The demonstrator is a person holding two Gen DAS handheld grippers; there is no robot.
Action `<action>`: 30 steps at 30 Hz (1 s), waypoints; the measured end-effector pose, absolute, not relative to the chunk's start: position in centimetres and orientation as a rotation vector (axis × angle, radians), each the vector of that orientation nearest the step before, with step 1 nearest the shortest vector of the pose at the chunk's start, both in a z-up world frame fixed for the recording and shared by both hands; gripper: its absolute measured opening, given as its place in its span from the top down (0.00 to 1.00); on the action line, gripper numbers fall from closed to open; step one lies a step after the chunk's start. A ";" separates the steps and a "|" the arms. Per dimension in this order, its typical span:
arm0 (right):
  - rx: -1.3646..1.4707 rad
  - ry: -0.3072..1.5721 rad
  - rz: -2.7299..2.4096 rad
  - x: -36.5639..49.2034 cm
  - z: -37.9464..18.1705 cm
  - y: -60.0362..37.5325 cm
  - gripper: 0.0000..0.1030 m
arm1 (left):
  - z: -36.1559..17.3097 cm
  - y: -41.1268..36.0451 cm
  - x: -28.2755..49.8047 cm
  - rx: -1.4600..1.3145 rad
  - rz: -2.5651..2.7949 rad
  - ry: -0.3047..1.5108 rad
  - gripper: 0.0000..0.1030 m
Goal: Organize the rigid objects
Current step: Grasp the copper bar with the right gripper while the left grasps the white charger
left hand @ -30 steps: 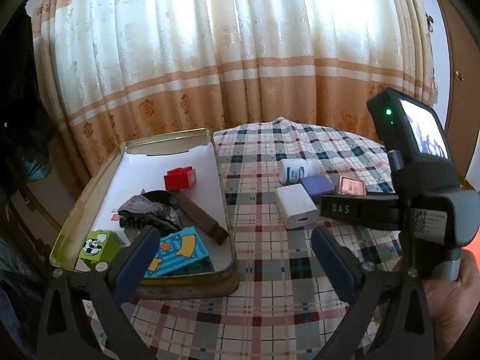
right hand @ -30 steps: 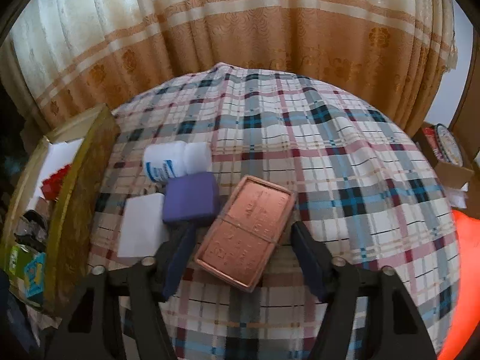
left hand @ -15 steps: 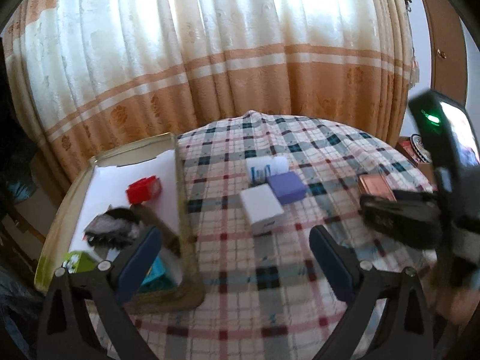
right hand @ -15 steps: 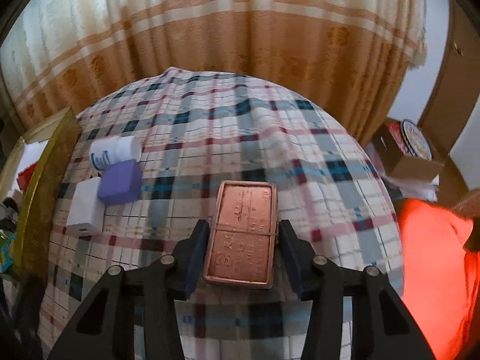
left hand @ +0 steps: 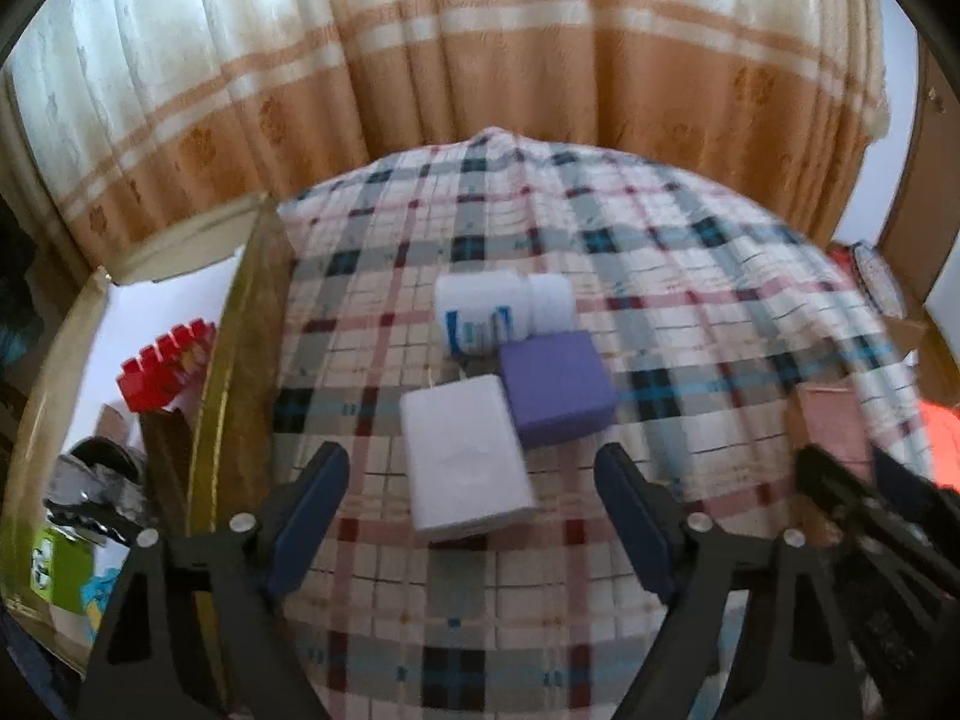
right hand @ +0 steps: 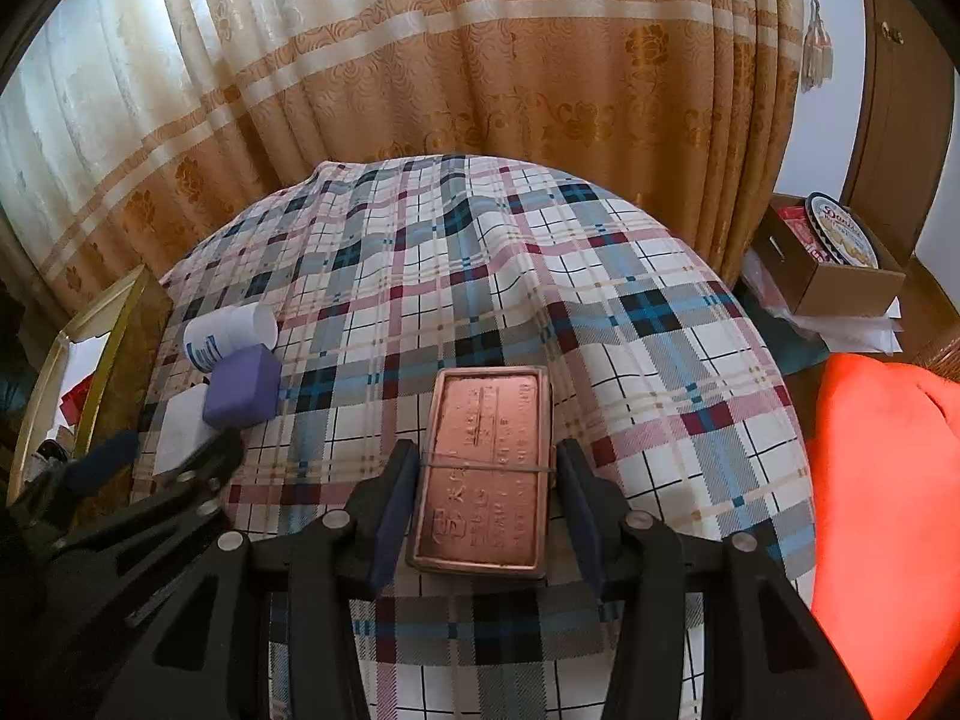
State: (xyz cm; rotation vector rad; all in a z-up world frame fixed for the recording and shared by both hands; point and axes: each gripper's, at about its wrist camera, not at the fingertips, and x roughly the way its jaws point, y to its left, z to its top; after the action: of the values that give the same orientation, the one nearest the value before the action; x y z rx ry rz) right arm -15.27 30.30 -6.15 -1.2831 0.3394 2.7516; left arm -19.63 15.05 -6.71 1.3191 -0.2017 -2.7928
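My right gripper point(right hand: 486, 498) is shut on a flat copper-coloured tin point(right hand: 486, 468), its fingers against the tin's two long sides, over the plaid cloth. The tin shows blurred at the right in the left wrist view point(left hand: 831, 420). My left gripper point(left hand: 474, 534) is open and empty, with a white box point(left hand: 465, 456) between and just beyond its fingers. A purple box point(left hand: 555, 387) and a white bottle with blue print point(left hand: 501, 312), lying on its side, sit just behind the white box. These also show at the left in the right wrist view point(right hand: 240, 387).
A gold metal tray point(left hand: 216, 372) stands at the left, holding a red brick point(left hand: 165, 363), a green block point(left hand: 57, 564), a brown stick and a dark crumpled object. A curtain hangs behind the table. A cardboard box point(right hand: 828, 264) and an orange item point(right hand: 882, 510) are at the right.
My left gripper has swung right and closer to the white box, away from the tray. My right gripper closed on the copper tin and turned it straight.
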 end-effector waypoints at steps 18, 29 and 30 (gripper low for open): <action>-1.280 0.354 2.753 -15.4 -6.2 30.5 0.52 | -7.6 14.5 -20.3 1.363 -2.833 0.015 0.33; -1.273 0.346 2.743 -15.4 -6.2 30.4 0.52 | -6.3 12.7 -17.3 1.440 -2.981 0.184 0.62; -1.270 0.347 2.739 -15.5 -6.2 30.4 0.52 | -6.0 12.4 -16.8 1.427 -3.002 0.213 0.62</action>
State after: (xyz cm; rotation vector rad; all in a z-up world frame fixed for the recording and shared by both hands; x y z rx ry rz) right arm -15.46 30.42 -6.24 -1.2701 0.3469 2.7392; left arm -16.84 12.39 -6.01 1.4267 0.2135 -3.0022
